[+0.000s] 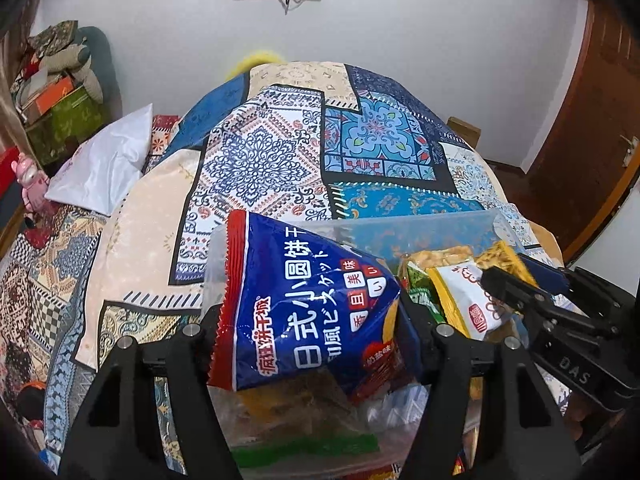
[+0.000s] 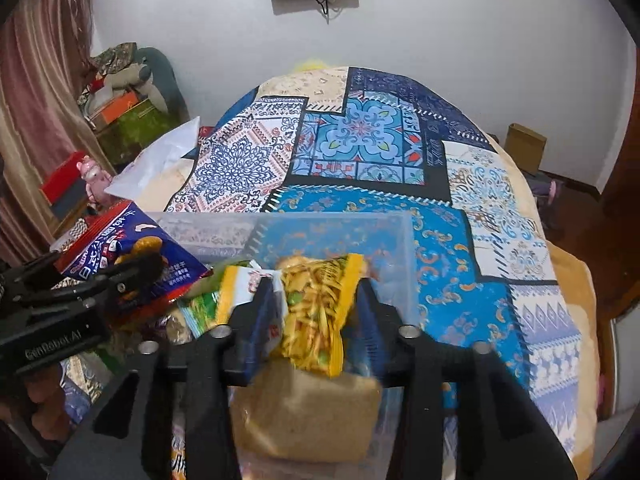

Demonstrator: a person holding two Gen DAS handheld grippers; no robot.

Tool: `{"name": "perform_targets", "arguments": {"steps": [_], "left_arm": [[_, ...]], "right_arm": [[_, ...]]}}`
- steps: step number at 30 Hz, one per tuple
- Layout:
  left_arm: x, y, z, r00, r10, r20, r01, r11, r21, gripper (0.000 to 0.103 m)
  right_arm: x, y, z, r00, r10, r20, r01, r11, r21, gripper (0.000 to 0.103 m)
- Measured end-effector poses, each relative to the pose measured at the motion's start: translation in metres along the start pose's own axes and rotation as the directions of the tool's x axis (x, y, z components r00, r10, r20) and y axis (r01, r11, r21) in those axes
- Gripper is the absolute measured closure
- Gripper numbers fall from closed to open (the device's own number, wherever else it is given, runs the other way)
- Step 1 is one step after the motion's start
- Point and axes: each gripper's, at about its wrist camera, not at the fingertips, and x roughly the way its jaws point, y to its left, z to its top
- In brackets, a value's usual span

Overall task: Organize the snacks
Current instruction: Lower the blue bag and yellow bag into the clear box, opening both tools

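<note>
Over the patterned tablecloth (image 2: 360,208): clear plastic bin (image 2: 408,240) holding mixed snack packets
Left gripper (image 1: 308,320): fingers pinching blue biscuit bag (image 1: 304,304) — raised over bin's left end
Right gripper (image 2: 316,304): fingers spread either side of yellow noodle-snack packet (image 2: 316,312) — right finger clear of it, contact on left side cannot be told
Yellow packet: upright inside bin, above tan packet (image 2: 308,412)
Beside it: white-and-yellow packet (image 1: 472,300), green packet (image 2: 204,312)

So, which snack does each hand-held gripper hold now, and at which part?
The left hand-held gripper holds the blue bag across its lower middle. The right hand-held gripper has the yellow bag between its jaws, which appear loose.
</note>
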Motion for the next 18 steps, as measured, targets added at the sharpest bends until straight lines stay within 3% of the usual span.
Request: {"name": "perform_targets", "arguments": {"steps": [2, 4, 12, 18], "left_arm": [[-0.008, 0.001, -0.001, 1.000, -0.009, 0.010, 0.009, 1.000, 0.001, 0.038], [-0.022, 0.001, -0.001, 0.999, -0.011, 0.035, 0.011, 1.000, 0.006, 0.034], [-0.079, -0.003, -0.009, 0.995, -0.026, 0.100, 0.023, 0.999, 0.034, 0.030], [-0.111, -0.008, -0.031, 0.993, -0.034, 0.115, 0.027, 0.998, 0.062, 0.022]], "right_arm": [[-0.010, -0.002, -0.003, 1.000, 0.015, 0.012, -0.015, 1.000, 0.004, 0.046], [-0.020, -0.002, -0.006, 1.000, 0.021, 0.021, -0.021, 1.000, 0.005, 0.044], [-0.060, 0.009, -0.023, 0.998, 0.033, 0.057, -0.031, 0.999, -0.029, 0.044], [-0.083, 0.018, -0.049, 0.998, 0.042, 0.055, -0.040, 0.998, -0.049, 0.044]]}}
